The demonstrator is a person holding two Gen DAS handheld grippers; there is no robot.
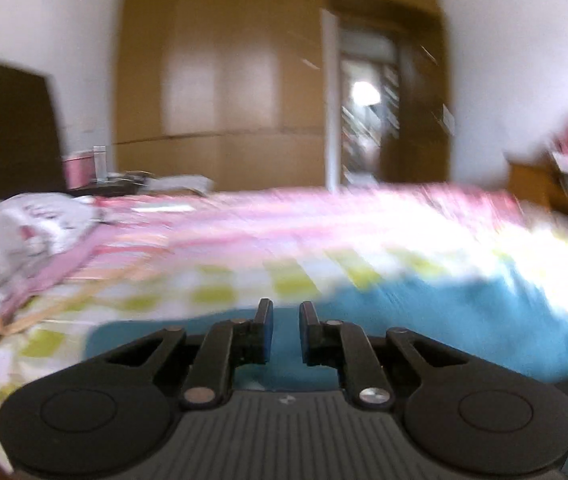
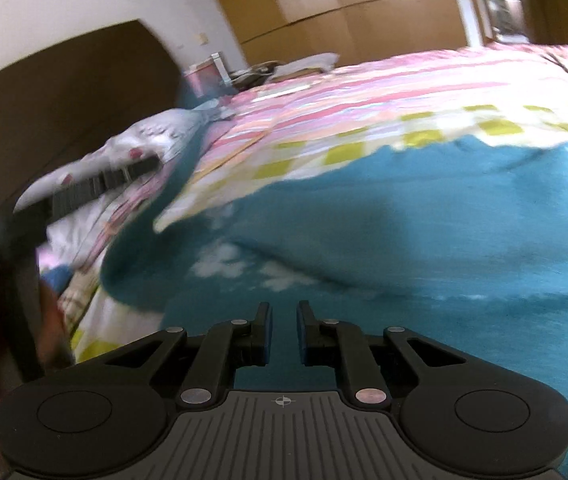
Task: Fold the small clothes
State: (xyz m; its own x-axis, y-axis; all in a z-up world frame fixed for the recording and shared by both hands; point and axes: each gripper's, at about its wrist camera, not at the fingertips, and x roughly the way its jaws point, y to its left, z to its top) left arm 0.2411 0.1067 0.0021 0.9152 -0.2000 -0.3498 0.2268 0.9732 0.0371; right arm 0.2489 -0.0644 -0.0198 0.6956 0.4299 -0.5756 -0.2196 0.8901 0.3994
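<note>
A teal garment (image 2: 423, 232) with a white print lies spread on the bed; in the left wrist view it (image 1: 443, 320) shows just beyond the fingers. My left gripper (image 1: 285, 332) hovers over its near edge, jaws a small gap apart with nothing between them. My right gripper (image 2: 284, 332) is low over the garment's middle, jaws likewise a small gap apart and empty. Both views are blurred by motion. The left gripper's body (image 2: 96, 188) shows at the left of the right wrist view.
The bed has a pink-striped and green-checked cover (image 1: 284, 240). A white patterned pillow (image 1: 16, 232) lies at the left by a dark headboard (image 1: 4, 132). A nightstand with clutter (image 1: 112, 180), a wooden wardrobe (image 1: 224, 80) and an open doorway (image 1: 367, 120) stand beyond.
</note>
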